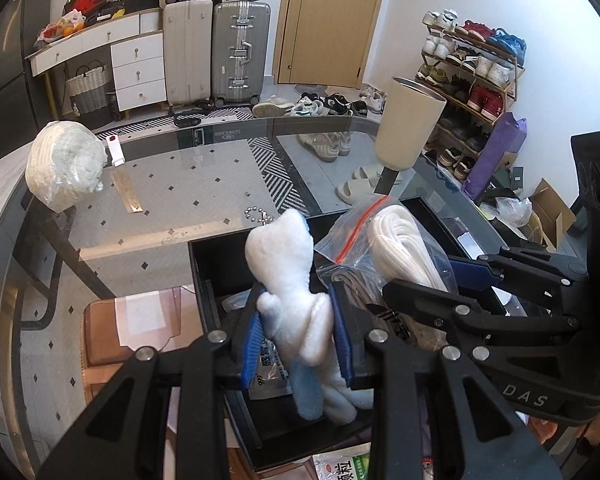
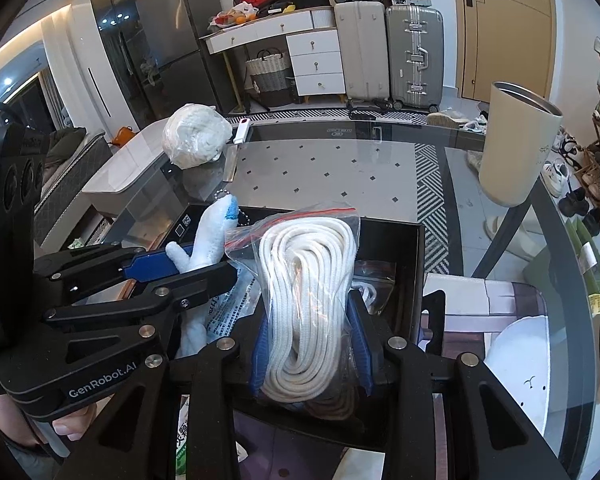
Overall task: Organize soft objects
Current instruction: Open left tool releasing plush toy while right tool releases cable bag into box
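Note:
My left gripper [image 1: 299, 312] is shut on a white and blue plush shark [image 1: 288, 276], held upright over the black box [image 1: 204, 276] on the glass table. Beside it on the right, my right gripper [image 2: 311, 332] is shut on a clear zip bag of coiled white rope [image 2: 312, 280], also over the black box [image 2: 412, 256]. In the right wrist view the left gripper [image 2: 204, 266] with the plush shark [image 2: 212, 232] shows at left. In the left wrist view the right gripper [image 1: 420, 276] grips the rope bag [image 1: 384, 236]. A wrapped ball of white rope [image 1: 64, 166] rests at the table's far left.
A cream tumbler [image 1: 410, 124] stands at the table's far right. A metal ruler [image 1: 126, 192], a small white device [image 1: 115, 150] and a bead chain [image 1: 256, 214] lie on the glass table [image 1: 204, 176]. Packets lie inside the box. Suitcases, drawers and a shoe rack stand behind.

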Motion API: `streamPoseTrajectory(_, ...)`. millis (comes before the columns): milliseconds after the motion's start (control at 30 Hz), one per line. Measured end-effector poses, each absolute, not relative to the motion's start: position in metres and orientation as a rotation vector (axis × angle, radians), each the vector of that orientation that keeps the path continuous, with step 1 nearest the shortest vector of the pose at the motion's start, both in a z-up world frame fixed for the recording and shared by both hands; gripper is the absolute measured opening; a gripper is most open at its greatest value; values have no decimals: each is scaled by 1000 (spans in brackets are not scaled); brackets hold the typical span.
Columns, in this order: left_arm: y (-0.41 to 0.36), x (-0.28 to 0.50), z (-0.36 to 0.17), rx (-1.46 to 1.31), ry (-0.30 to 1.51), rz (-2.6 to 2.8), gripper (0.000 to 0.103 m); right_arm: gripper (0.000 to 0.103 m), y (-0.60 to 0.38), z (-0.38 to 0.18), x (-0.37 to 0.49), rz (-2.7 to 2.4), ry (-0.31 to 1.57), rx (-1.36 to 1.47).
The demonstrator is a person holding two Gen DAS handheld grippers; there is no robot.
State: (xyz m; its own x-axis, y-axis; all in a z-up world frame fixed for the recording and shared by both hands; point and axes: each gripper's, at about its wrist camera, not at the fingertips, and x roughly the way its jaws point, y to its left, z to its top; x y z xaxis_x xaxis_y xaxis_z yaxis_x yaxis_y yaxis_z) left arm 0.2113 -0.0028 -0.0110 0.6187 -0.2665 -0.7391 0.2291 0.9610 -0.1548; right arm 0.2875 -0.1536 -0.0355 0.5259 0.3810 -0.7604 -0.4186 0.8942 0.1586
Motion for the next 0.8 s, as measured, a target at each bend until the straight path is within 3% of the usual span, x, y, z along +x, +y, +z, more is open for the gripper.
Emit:
streamPoseTrajectory(233, -5, 213, -11, -36, 863, -290, 31, 35, -154, -35, 286, 478, 898, -45)
streamPoseTrajectory(367, -5, 212, -11, -31, 861, -285, 33, 42, -154, -33, 285, 472, 893, -49)
streamPoseTrajectory(600, 4, 206, -1, -79, 865, -312, 56, 52, -162, -17, 278, 458, 852, -31)
streamPoseTrajectory(800, 0, 182, 25, -22, 861, -327, 58, 57, -170, 8, 252, 488, 816, -38)
